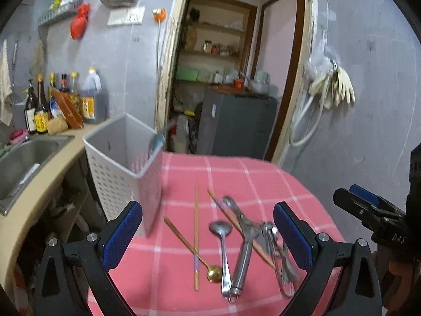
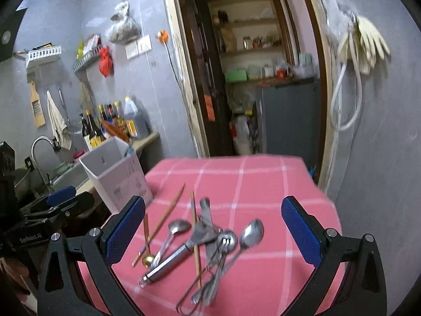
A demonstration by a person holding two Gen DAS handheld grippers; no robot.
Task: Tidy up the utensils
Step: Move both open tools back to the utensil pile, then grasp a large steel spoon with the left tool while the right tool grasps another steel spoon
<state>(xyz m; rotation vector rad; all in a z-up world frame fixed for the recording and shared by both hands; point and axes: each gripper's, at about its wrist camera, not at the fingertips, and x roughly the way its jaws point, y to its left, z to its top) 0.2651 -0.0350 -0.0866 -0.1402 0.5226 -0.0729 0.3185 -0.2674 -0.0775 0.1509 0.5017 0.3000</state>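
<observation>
Utensils: pile (image 1: 236, 245) beside white basket (image 1: 123, 168), handles running lengthwise.
Left gripper (image 1: 208, 237): jaws wide, empty.
Right gripper (image 2: 213, 231): jaws wide, empty.

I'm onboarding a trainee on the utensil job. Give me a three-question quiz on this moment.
1. True or false: the left gripper is holding a utensil.
2. Where does the white perforated bin stand? A) at the pink checked cloth's edge nearest the sink B) inside the sink C) on the floor
3. Fill in: the spoon with the gold bowl lies beside the ____ spoon.

Key: 1 false, both the left gripper and the right gripper are open and empty; 2 A; 3 silver.
</observation>
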